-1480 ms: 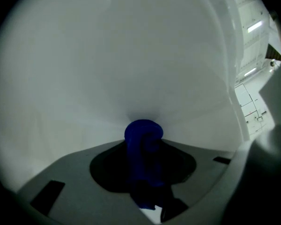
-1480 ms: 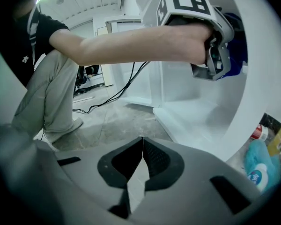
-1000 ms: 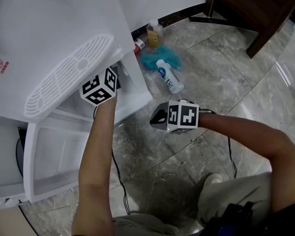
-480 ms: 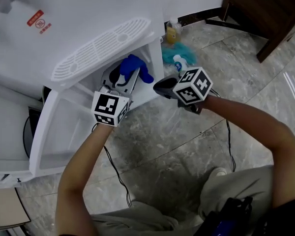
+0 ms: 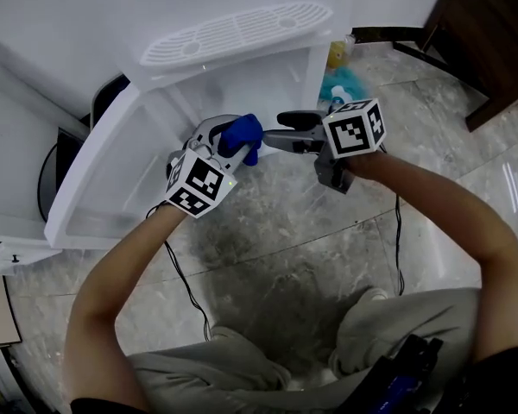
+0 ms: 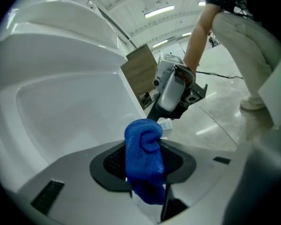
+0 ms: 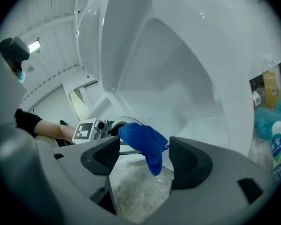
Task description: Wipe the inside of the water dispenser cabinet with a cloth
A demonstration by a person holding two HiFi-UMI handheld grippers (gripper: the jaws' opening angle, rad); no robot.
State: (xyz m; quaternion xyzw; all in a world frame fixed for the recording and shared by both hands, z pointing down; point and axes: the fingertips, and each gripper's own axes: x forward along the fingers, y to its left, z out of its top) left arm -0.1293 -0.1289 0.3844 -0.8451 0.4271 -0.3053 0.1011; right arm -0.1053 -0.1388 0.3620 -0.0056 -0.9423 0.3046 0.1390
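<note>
The blue cloth is bunched into a short roll. Its long axis runs along the jaws of the left gripper, with the rolled end pointing ahead toward the right gripper and a loose tail hanging down. The left gripper's jaws are clamped on the cloth. The right gripper's jaws are opening; the tail hangs in their gap and neither pad presses on it. Just beyond both grippers is the open white water dispenser cabinet, its door swung out beside the left gripper. Below is a grey marbled floor. A white bottle and a teal rag lie past the right gripper.
</note>
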